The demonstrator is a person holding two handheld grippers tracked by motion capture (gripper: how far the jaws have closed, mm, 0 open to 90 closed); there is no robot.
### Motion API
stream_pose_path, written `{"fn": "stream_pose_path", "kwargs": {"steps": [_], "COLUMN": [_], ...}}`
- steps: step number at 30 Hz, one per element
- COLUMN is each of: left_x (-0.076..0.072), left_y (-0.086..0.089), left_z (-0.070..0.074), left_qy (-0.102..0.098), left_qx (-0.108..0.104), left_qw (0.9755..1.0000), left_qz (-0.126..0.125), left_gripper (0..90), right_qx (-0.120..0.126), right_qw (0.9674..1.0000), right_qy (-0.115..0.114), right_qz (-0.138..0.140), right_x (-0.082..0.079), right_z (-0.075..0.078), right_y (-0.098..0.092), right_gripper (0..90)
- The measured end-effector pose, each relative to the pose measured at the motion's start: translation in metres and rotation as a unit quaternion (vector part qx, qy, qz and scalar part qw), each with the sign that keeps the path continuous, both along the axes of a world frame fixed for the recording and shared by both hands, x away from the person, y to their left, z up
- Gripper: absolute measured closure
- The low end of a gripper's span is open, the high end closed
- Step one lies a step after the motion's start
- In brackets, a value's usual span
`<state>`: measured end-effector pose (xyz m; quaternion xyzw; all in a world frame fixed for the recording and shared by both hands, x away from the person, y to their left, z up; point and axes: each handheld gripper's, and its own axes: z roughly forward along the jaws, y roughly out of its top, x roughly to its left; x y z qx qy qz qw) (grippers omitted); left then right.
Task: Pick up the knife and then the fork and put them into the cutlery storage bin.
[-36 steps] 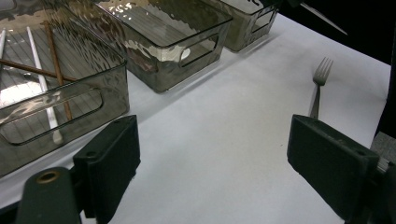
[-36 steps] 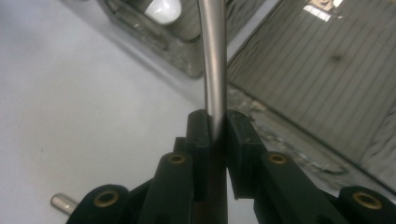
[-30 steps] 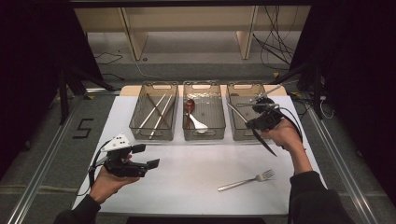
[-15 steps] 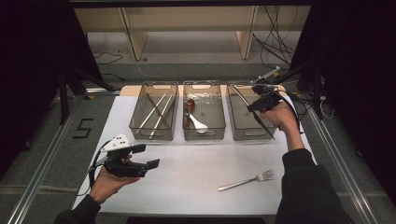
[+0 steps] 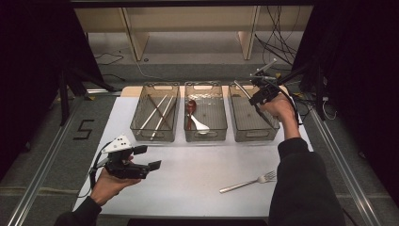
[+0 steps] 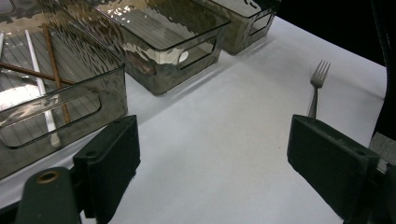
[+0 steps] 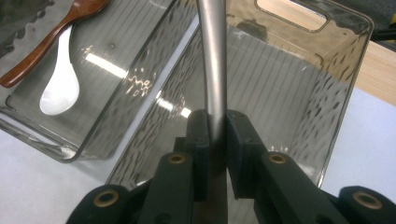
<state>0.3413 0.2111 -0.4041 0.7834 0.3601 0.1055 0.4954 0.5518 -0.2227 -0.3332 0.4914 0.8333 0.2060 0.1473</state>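
**Steel utensil held over the right-hand bin**

Steel, grey and smooth, the handle of a utensil (image 7: pixel 212 60) runs up between the pads of the right gripper (image 7: pixel 216 128), whose jaws are closed tight on it with hardly a gap. Which end it carries cannot be told. In the high view the right gripper (image 5: pixel 263 93) hangs over the far end of the right bin (image 5: pixel 251 130), at the far right of the white table (image 5: pixel 188 174), with the thin handle slanting out over the bin's far left corner.

The middle bin (image 5: pixel 205 132) holds a brown wooden spoon (image 5: pixel 190 108) and a white spoon (image 5: pixel 199 124) lying together. The left bin (image 5: pixel 155 133) holds chopsticks (image 5: pixel 158 113), pale and dark, crossed over one another.

A fork (image 5: pixel 248 182) lies on the table near the right, well apart from the bins, tines pointing right and slightly far.

The left gripper (image 5: pixel 146 157) rests low over the near left of the table, jaws standing wide apart with nothing between them; its own view looks across bare table toward the fork (image 6: pixel 315 88).
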Motion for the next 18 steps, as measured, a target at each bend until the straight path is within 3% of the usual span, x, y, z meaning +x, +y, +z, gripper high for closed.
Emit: {"fn": "stream_pose_path", "kwargs": {"steps": [18], "left_x": [0.0], "left_y": [0.0], "left_z": [0.0], "left_qy": [-0.001], "left_qx": [-0.002], "left_qw": [1.0], "left_qz": [0.0], "left_gripper": [16.7], "right_qx": [-0.018], "right_qw": [0.9993], "right_qy": [0.016], "right_qz": [-0.029], "right_x": [0.016], "right_z": [-0.012], "right_y": [-0.003], "right_gripper": [80.8]}}
